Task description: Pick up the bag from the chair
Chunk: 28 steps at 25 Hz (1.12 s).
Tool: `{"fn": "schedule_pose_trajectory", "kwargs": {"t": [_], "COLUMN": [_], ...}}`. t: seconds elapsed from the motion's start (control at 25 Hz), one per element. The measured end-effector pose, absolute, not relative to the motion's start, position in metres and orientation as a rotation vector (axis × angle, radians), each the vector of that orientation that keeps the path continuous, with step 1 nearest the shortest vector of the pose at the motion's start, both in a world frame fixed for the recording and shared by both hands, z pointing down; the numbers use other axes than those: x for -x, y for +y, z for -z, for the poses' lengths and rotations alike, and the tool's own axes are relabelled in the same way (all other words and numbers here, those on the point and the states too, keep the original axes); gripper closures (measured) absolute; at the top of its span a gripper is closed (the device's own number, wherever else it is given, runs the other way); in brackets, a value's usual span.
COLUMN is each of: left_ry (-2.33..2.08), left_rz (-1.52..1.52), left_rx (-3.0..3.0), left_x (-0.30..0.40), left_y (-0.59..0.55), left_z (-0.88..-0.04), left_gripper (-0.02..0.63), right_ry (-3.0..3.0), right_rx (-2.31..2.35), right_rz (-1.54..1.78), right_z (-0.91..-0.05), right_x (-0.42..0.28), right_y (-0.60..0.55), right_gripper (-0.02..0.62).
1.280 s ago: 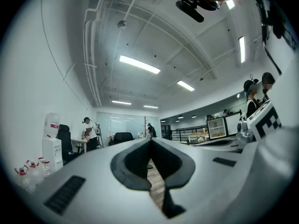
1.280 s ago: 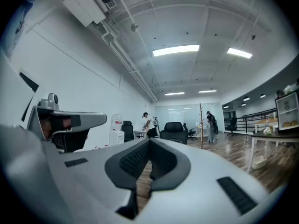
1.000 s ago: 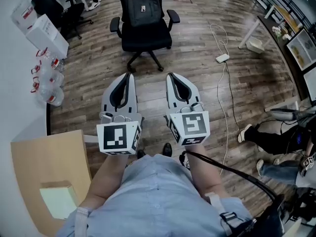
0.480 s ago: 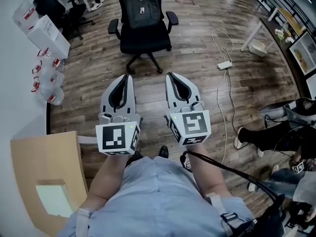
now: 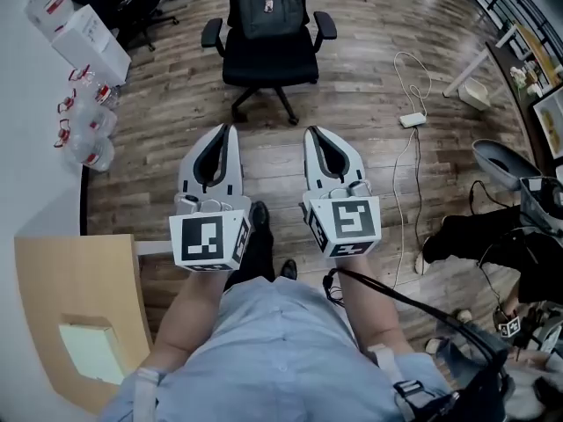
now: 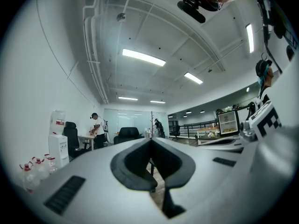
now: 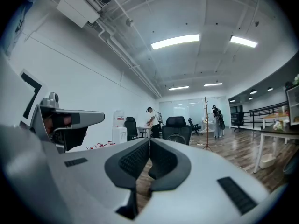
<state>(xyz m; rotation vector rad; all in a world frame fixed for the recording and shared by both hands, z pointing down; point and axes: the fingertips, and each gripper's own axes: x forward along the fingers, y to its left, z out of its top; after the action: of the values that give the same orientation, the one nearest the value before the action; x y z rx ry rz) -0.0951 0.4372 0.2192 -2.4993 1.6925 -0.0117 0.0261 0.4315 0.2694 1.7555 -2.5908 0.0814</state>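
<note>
A dark grey backpack [image 5: 268, 3] stands upright against the back of a black office chair [image 5: 269, 63] at the top of the head view. My left gripper [image 5: 227, 131] and right gripper [image 5: 313, 133] are held side by side over the wooden floor, well short of the chair. Both point toward it, both are shut, and neither holds anything. In the left gripper view the chair [image 6: 127, 134] is small and far beyond the closed left gripper [image 6: 150, 142]. In the right gripper view the chair [image 7: 176, 127] stands ahead of the closed right gripper [image 7: 149, 141].
Water bottles [image 5: 88, 130] and a white box [image 5: 84, 35] line the left wall. A wooden table [image 5: 70, 323] is at lower left. A power strip with a white cable [image 5: 412, 120] lies on the floor to the right. A seated person's legs [image 5: 479, 236] are at far right.
I have stepped forward over the floor, and a black shoe now shows between the grippers. Both grippers stay shut and side by side. The person at right has shifted.
</note>
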Motion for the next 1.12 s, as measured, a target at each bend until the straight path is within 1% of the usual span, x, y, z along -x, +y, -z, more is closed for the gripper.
{"fn": "schedule_pose_trajectory", "kwargs": {"t": [0.24,0.6,0.84,1.12], "left_ry": [1.717,1.691,1.651,1.600], "left_rz": [-0.005,-0.053,-0.068,-0.018], "left_rx": [2.498,2.492,2.505,2.564], "left_x": [0.115,0.140,0.143,0.124], "left_y": [0.358,0.239,0.189,0.143], "left_z": [-0.227,-0.207,-0.202,-0.217], "left_gripper": [0.604,0.604,0.604,0.604], "right_ry": [-2.578,-2.576,-2.568,-2.523], "right_rx": [-1.766,-1.762,-1.792,-1.847], "right_rz": [-0.062,-0.022,0.015,-0.021], "right_z": [-0.275,-0.255,-0.245,-0.253], "right_x": [-0.013,0.016,0.022,0.004], "right_y": [0.352,0.228,0.182,0.142], "right_gripper": [0.594,0.594,0.594,0.594]}}
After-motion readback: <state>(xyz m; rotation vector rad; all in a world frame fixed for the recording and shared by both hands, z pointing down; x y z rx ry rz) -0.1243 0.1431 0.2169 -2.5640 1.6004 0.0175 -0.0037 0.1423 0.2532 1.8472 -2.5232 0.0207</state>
